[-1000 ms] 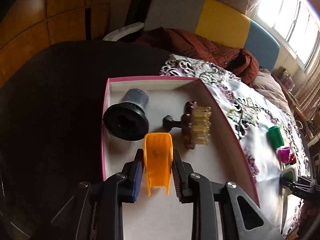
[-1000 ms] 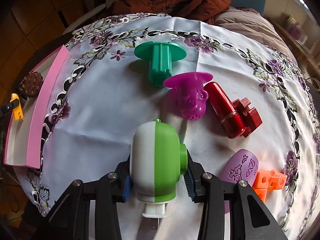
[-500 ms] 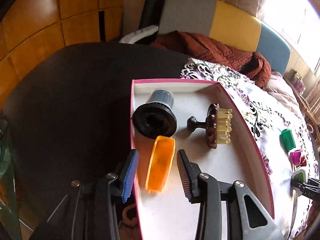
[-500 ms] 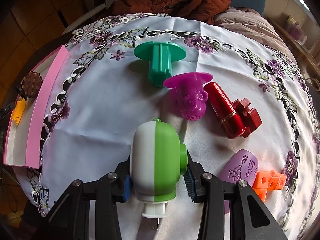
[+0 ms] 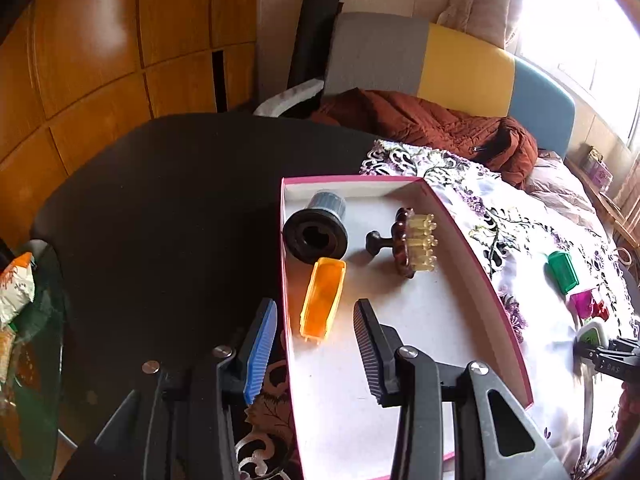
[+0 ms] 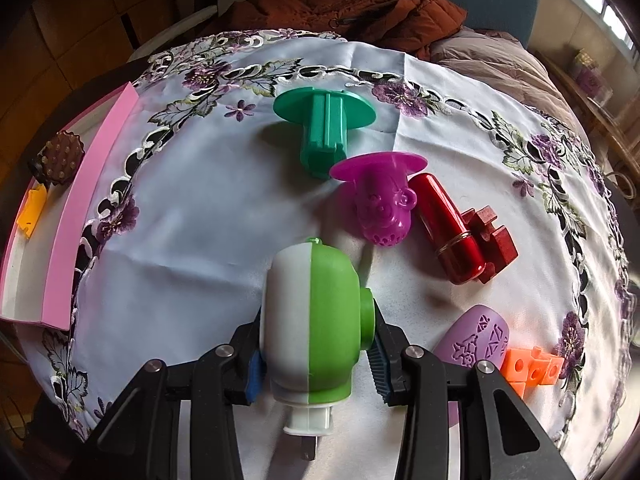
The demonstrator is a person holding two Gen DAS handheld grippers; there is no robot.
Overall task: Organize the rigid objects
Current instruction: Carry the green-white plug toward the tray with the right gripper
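Orange translucent plastic scoop (image 5: 322, 298) lies flat in the pink-rimmed white cardboard box (image 5: 476, 276), its far end touching the black ribbed cylindrical filter (image 5: 316, 230). Brown knobbed massage brush with yellow bristles (image 5: 412, 242) sits just beside. Your left gripper (image 5: 316, 346) stands open, nothing in it, blue pad outside the box wall, black pad inside. Your right gripper (image 6: 316, 354) is clamped on the green-and-white rounded plastic plug (image 6: 310, 326) over the floral embroidered tablecloth (image 6: 192, 240). Green flanged mould (image 6: 324, 128), magenta monkey mould (image 6: 380, 200) and red glossy capsule (image 6: 448, 228) lie beyond.
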